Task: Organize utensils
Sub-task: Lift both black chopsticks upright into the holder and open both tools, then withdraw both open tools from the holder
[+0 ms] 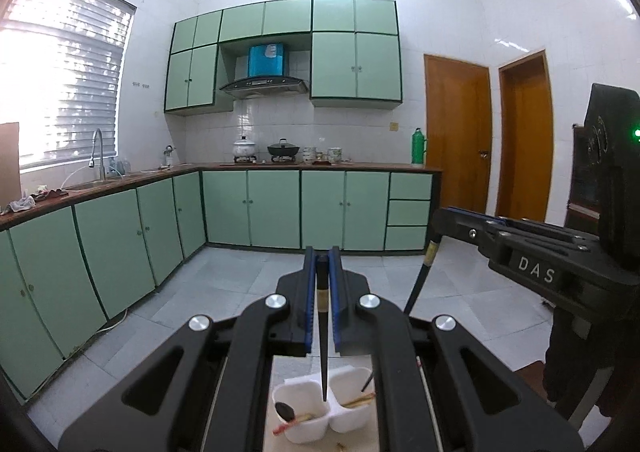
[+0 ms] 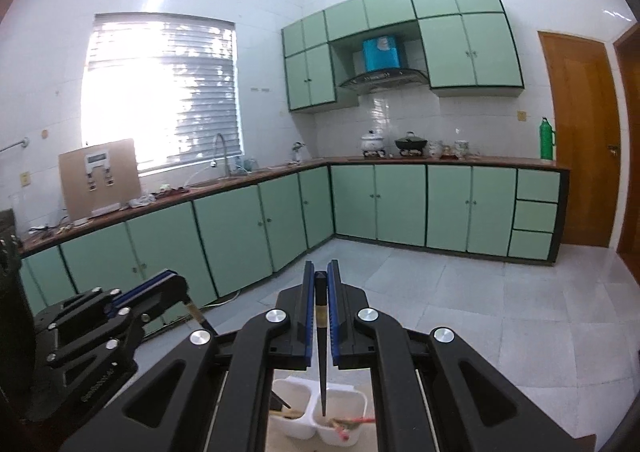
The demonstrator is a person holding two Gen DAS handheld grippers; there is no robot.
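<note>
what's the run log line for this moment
left gripper: shut on chopstick | right gripper: shut on chopstick | both above white holder

White tiled walls rise to a white ceiling. Pale green base cabinets run in an L under a dark counter, with matching wall cabinets on either side of a hood. Bright daylight floods through a blinded window over the sink and faucet. Pots sit on the stove, a green flask at the counter's end. Two wooden doors stand to the right. The floor is pale grey tile.
</note>
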